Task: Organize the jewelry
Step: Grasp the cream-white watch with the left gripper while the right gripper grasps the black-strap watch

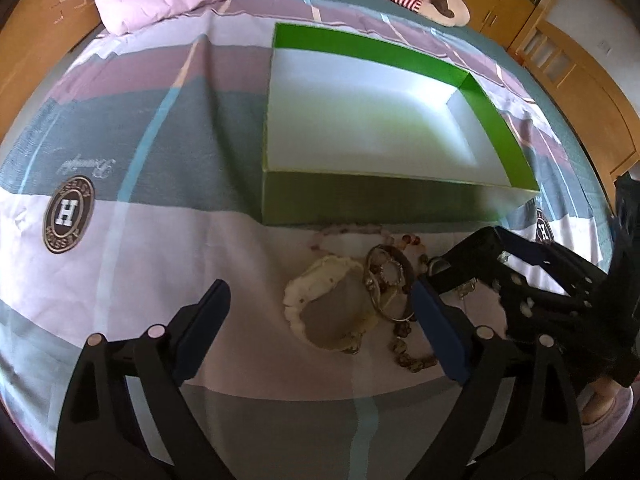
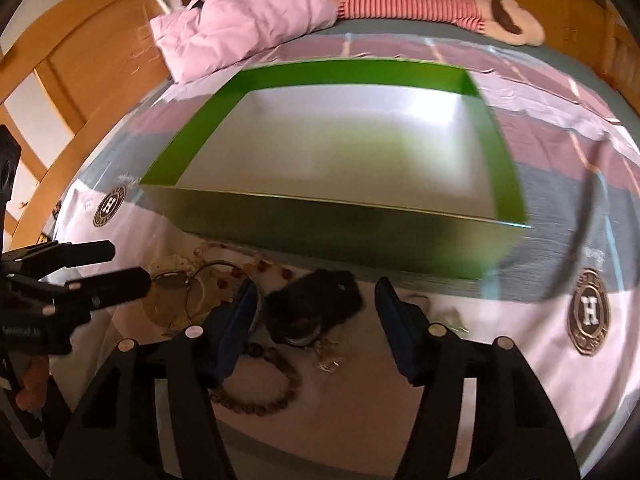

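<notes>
Our left gripper (image 1: 322, 326) points steeply down at the bed sheet (image 1: 132, 240) with its jaws spread wide, nothing pressed between them; a cream bracelet (image 1: 320, 280) and a metal bangle (image 1: 386, 280) lie between its fingers. Our right gripper (image 2: 316, 312) also tilts down, its jaws partly apart around a dark object (image 2: 314, 304) (too blurred to name), and we cannot tell whether the pads touch it. The jewelry pile lies just before the green box (image 1: 360, 196). Only the right view shows a brown bead bracelet (image 2: 260, 396); only the left view shows the cream bracelet sharply.
</notes>
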A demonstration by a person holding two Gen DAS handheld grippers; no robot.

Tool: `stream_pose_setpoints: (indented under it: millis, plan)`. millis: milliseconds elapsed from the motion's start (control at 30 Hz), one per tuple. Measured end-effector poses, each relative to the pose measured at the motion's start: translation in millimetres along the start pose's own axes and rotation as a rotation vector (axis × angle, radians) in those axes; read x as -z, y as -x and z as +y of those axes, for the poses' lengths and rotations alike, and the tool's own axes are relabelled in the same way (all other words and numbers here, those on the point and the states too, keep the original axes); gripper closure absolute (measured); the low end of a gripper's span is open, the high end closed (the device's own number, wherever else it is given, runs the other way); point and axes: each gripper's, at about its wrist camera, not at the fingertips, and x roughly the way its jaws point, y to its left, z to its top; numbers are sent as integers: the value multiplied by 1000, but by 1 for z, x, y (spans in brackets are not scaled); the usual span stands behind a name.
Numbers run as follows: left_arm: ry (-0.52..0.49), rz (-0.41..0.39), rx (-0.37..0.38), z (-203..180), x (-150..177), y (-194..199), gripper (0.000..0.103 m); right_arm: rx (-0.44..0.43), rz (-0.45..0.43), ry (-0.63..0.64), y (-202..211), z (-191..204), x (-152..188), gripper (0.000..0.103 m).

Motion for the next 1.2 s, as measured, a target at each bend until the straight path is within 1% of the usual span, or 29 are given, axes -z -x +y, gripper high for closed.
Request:
stream_pose_setpoints:
  millis: [33,100,167,200,267,333,400,500,567,633,700,767,867,1000,1100,1200]
  plan:
    - [-1,11,-3,0,0,-4,10,-4,1,-7,2,-2,-1,63]
    - [3,25,-19,1,1,-8,14,-3,-21,-33,11,-10,-2,66]
    - [20,52,-30,6,0,-15,24,29,-52,-45,19,-19,-3,66]
    - [30,60,-31,8,0,-17,26,35,-63,-55,21,-24,-4,66]
    - [49,82,-40,14,0,-21,37,34,-72,-79,24,-32,-5,66]
    - [58,103,-50,17,1,-25,43,45,-69,-95,22,-37,-3,66]
    - [60,116,-65,19,2,-26,46,51,-54,-98,18,-38,-1,65]
    - [71,125,-94,23,2,-30,48,54,-46,-88,13,-35,2,63]
    - [53,145,-121,20,3,-37,58,62,-54,-63,12,-29,2,61]
    - [23,150,-146,14,5,-43,61,69,-56,-46,11,-25,2,61]
    - [-14,133,-169,6,5,-45,70,81,-63,-27,11,-22,3,61]
    - [-37,120,-172,0,5,-45,88,88,-71,-15,11,-21,5,60]
    - [-61,110,-189,-6,4,-46,88,90,-85,-8,10,-21,6,59]
    - [-58,94,-176,-7,-1,-42,88,91,-106,26,12,-15,8,59]
    - [-60,48,-186,-3,-1,-26,88,80,-114,54,16,-10,12,60]
    - [-65,-17,-176,-3,-3,-8,87,104,-118,74,22,-5,13,62]
